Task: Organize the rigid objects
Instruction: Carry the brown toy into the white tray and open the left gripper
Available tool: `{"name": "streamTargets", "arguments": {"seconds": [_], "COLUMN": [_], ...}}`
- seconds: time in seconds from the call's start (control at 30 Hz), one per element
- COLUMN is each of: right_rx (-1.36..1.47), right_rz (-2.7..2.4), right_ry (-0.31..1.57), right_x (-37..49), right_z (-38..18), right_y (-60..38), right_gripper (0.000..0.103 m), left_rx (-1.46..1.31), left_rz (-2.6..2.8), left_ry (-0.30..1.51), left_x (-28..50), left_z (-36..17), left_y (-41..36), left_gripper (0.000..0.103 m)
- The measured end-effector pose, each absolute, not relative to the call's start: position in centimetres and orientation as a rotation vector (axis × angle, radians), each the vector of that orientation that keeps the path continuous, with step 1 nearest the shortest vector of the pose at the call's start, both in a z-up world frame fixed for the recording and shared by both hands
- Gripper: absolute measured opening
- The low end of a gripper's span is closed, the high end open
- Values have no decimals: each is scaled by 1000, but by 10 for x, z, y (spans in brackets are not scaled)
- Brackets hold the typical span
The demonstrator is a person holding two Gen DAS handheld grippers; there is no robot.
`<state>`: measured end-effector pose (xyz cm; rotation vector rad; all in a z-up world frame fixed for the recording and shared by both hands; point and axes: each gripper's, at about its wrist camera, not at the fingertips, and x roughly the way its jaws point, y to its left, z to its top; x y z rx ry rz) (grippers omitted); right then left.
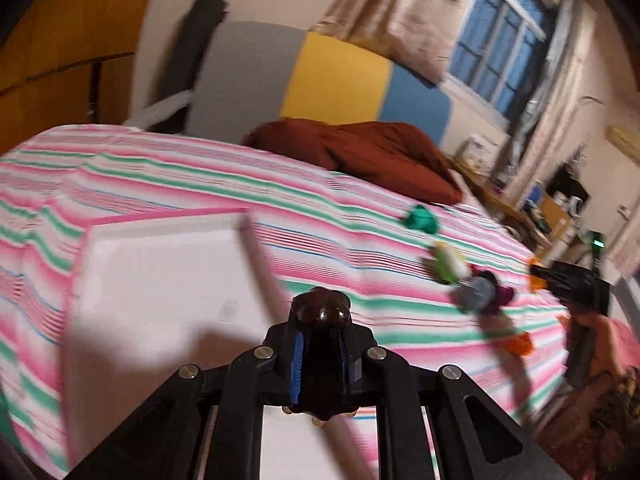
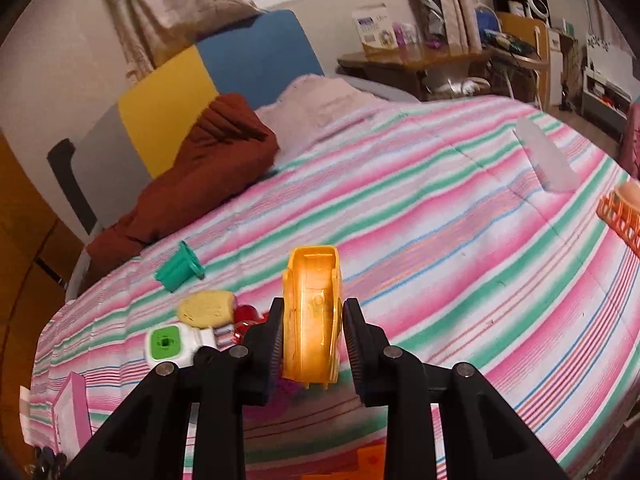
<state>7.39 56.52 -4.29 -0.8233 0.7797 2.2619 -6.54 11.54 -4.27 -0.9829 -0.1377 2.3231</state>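
Note:
My left gripper (image 1: 320,344) is shut on a dark brown lumpy toy (image 1: 321,312) and holds it above the edge of a white box with a pink rim (image 1: 160,280) on the striped bed. My right gripper (image 2: 312,336) is shut on an orange plastic piece (image 2: 312,312) and holds it above the bedspread. Loose toys lie on the bed: a green cup-shaped piece (image 2: 180,268), a yellow lump (image 2: 206,308), a white and green block (image 2: 168,344) and a red piece (image 2: 246,316). The left wrist view shows the same cluster (image 1: 472,284) at the right, blurred.
A rust-brown blanket (image 2: 192,176) lies at the head of the bed, against a grey, yellow and blue headboard (image 2: 168,100). An orange basket (image 2: 620,220) sits at the bed's right edge. A white box (image 2: 548,160) lies further back. A desk (image 2: 420,60) stands beyond.

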Motion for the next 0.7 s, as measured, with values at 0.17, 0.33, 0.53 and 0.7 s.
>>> {"name": "streamTargets", "arguments": {"seconds": [0.17, 0.33, 0.53, 0.7], "right_rx": [-797, -802, -841, -843], "right_rz": [2315, 2361, 2389, 2410], "right_ry": [825, 833, 761, 707], "right_x": [74, 68, 59, 54], "right_z": [-41, -41, -42, -40], "right_y": [558, 553, 544, 538], "right_gripper": [28, 28, 28, 28], "left_rx": [-1057, -1135, -1225, -1227], "left_rz": [2406, 2472, 2531, 2594], "left_ry": [-177, -220, -257, -243], "left_x": [-99, -131, -170, -185], "left_z": [-54, -62, -72, -75], "left_y": [83, 63, 48, 43], "left_gripper": [14, 14, 14, 14]}}
